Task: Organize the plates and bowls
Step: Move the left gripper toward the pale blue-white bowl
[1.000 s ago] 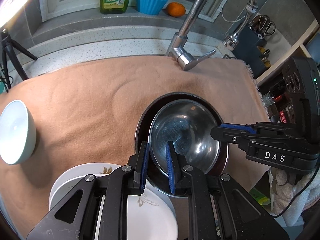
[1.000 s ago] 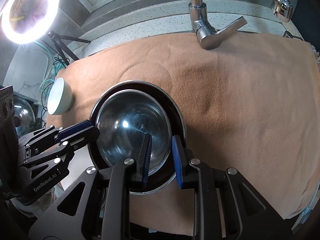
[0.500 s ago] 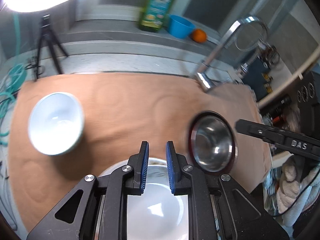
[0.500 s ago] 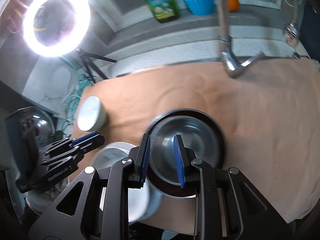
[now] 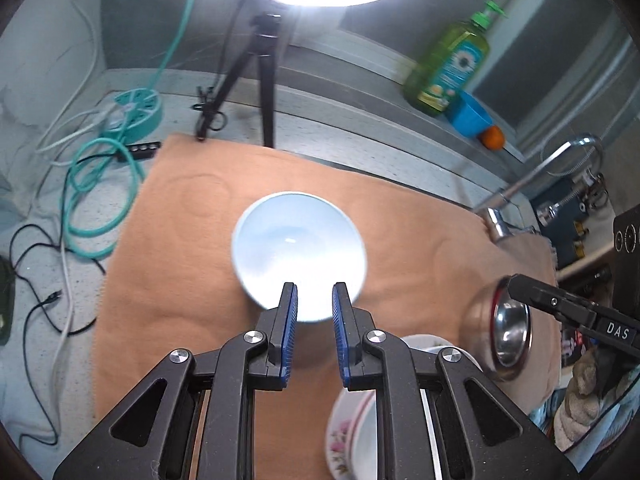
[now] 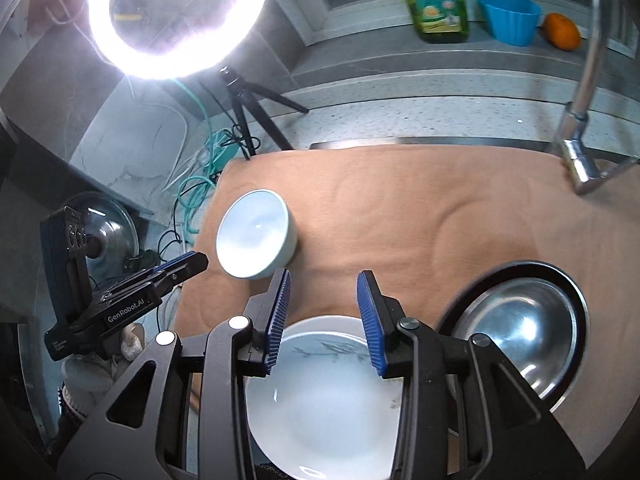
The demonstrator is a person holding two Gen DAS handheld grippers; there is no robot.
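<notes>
A pale blue bowl (image 5: 298,254) stands upright on the tan cloth (image 5: 400,232). My left gripper (image 5: 314,300) hovers at its near rim, jaws shut to a narrow gap with nothing in them. My right gripper (image 6: 324,292) hangs above a stack of white plates (image 6: 328,400); its jaws are opening and nothing is between them. A steel bowl (image 6: 528,332) sits nested in a dark-rimmed bowl (image 6: 576,292) at the right. In the left wrist view the steel bowl (image 5: 510,328) lies under my right gripper (image 5: 516,282), and a flowered plate (image 5: 340,432) shows below my fingers.
A ring light (image 6: 176,12) on a tripod (image 5: 264,92) stands behind the cloth, with cables (image 5: 100,200) to its left. A tap (image 6: 580,128) rises at the back right. On the ledge sit a soap bottle (image 5: 452,68), a blue cup (image 6: 512,16) and an orange (image 6: 562,30).
Both grippers drew away from the steel bowl and swung left. The left one now faces the pale blue bowl. The right one is over the white plates with wider jaws.
</notes>
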